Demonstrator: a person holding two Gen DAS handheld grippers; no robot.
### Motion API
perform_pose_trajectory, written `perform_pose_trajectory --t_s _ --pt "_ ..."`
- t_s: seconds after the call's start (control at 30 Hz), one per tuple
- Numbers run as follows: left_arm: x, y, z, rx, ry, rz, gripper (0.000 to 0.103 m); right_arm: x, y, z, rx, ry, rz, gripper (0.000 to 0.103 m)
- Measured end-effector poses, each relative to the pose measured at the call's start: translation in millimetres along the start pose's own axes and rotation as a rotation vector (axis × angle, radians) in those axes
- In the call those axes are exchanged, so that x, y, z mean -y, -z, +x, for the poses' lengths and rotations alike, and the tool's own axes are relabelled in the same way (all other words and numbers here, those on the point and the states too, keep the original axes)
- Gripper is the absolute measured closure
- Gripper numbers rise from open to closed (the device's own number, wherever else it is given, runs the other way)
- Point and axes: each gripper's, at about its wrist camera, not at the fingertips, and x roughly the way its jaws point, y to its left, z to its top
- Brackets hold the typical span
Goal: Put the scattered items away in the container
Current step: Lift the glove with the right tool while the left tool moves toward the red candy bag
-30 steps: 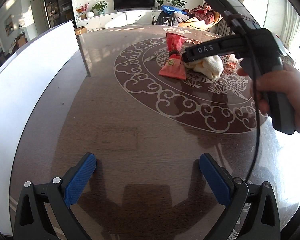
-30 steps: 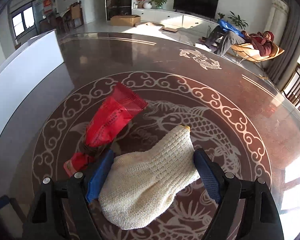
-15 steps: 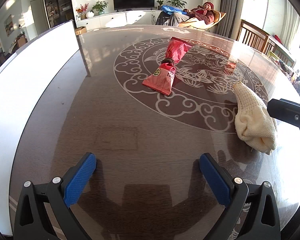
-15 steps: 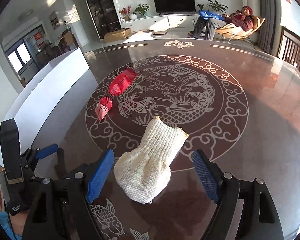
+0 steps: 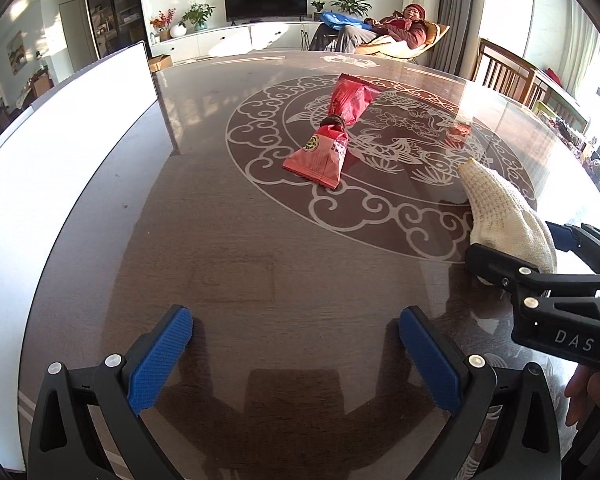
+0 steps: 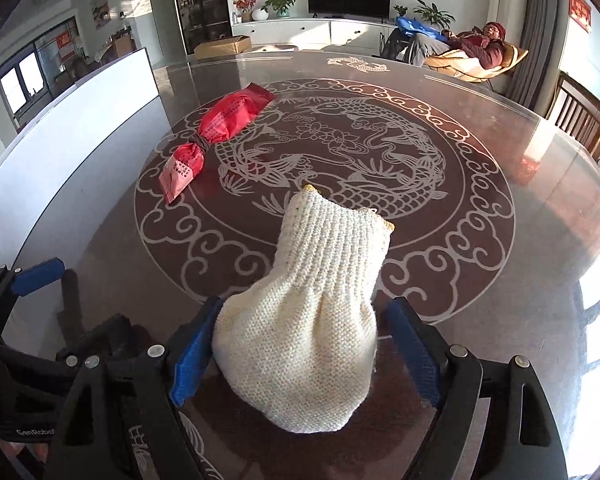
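We are holding our left gripper (image 5: 296,354) wide open over bare table (image 5: 228,240), gripping nothing. Our right gripper (image 6: 304,348) is sitting open around the cream knitted glove (image 6: 312,320); left pad touching, right pad apart. Red snack packet (image 6: 216,136) is lying beyond, near the white container (image 6: 64,120).

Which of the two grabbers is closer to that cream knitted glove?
The right. The right gripper has its jaws on either side of the knitted glove. The left gripper hangs over bare table, its jaws holding nothing, with the glove off to its right.
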Motion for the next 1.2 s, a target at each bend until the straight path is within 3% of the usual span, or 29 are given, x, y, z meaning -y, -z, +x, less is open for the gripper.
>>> perform_pose_trajectory --t_s 0.17,0.93,1.03,1.2 --pt "0.4 0.2 -0.3 0.000 0.000 0.000 0.000 2.4 7.1 0.0 0.045 -0.010 0.001 0.018" --pt "-0.1 0.6 0.2 0.000 0.000 -0.001 0.000 8.4 7.9 1.5 0.045 -0.039 -0.035 0.018" --pt "-0.1 0.5 0.2 0.000 0.000 -0.001 0.000 11.3 9.0 -0.3 0.044 -0.045 -0.050 0.023" --pt "-0.1 0.4 0.3 0.000 0.000 -0.001 0.000 25.2 13.8 -5.5 0.069 -0.041 -0.055 0.049"
